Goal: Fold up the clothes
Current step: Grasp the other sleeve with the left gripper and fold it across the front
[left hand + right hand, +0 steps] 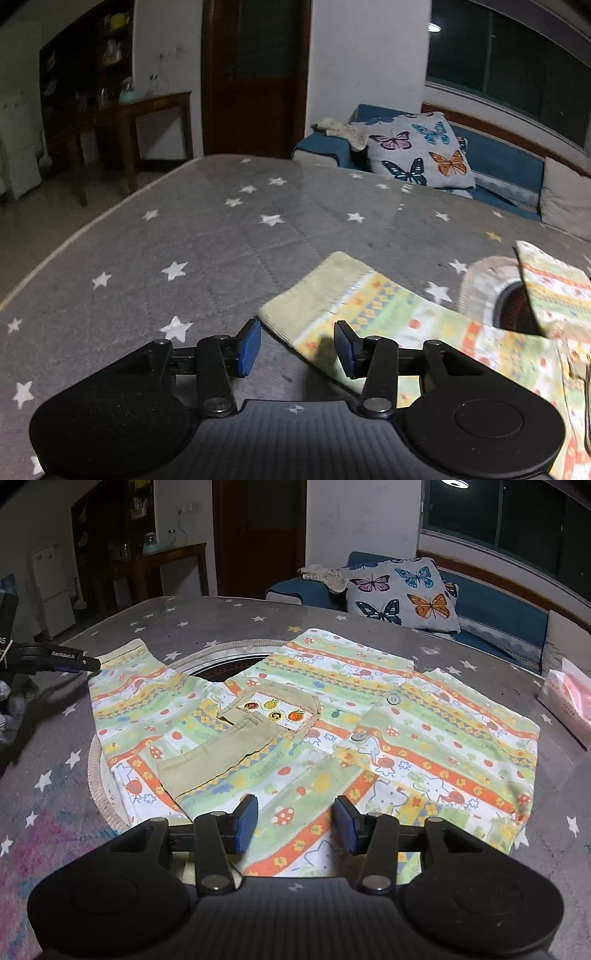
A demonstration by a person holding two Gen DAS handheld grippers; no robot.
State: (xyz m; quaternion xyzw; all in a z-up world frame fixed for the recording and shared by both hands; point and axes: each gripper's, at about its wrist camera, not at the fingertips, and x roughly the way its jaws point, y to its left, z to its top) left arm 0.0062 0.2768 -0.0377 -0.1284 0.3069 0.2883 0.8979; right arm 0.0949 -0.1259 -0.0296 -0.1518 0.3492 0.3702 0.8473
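Blue-padded jaws of the left gripper (297, 349) stand apart with nothing pressed between them, poised just above the pale ribbed cuff (317, 295) of a patterned sleeve (388, 321); the cuff end lies directly ahead, its corner falling in the gap between the pads. From there the sleeve's long axis runs away to the right, toward the garment body. Seen from the right wrist, the right gripper (295, 821) is likewise parted and holds nothing, hovering over the near hem of the child's patterned shirt (369, 716), which lies spread flat with its khaki pocket (243, 738) uppermost. In that view the left gripper (77, 662) appears at the far left, its tips at the sleeve end, so the left hand is the nearer one for folding that sleeve inward. The shirt rests on a grey star-print table cover (184, 236), partly over a round rimmed opening (221, 664) in the table. Open cover lies to the left and beyond the shirt; a pink tissue pack (569, 698) sits near the right edge, clear of the cloth. A butterfly cushion (402, 594) on a blue sofa (517, 616) stands behind the table.
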